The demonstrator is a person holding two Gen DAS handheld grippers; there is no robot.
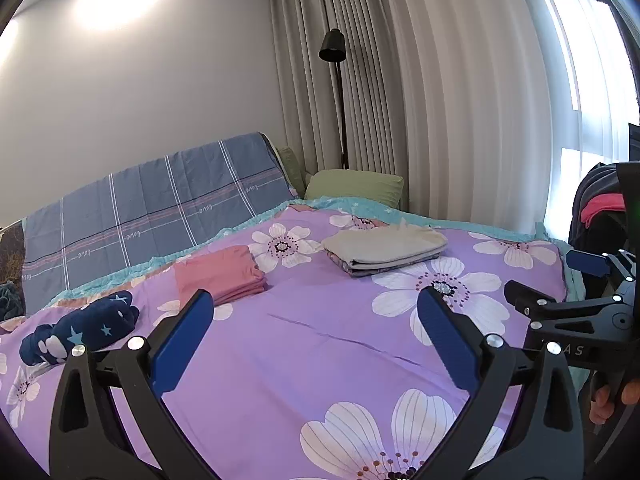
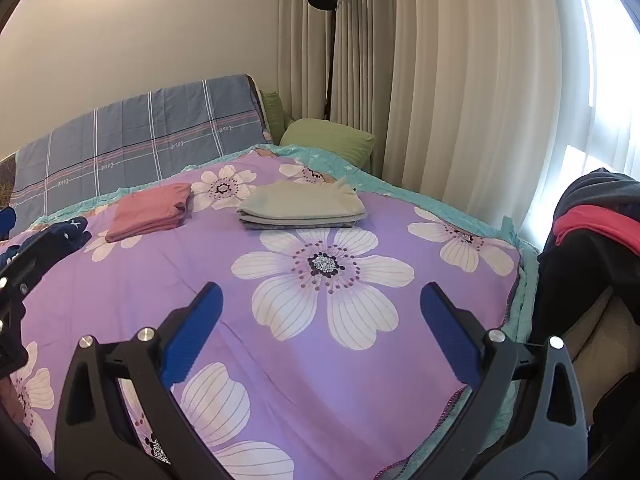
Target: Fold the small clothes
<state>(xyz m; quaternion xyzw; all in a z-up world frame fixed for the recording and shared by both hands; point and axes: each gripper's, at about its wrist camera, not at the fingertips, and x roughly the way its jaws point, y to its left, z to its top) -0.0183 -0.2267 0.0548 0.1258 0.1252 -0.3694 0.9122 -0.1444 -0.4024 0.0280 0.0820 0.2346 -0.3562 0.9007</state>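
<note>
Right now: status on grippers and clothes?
Left gripper and right gripper both open, empty, above the bedspread. Pink stack and grey stack folded; navy star garment bunched. Nothing in the way.

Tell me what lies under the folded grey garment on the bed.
Under the folded grey garment lies another folded piece, greyish-purple, only its edges showing. Below that is the floral bedspread. What the lower piece is stays covered.
</note>
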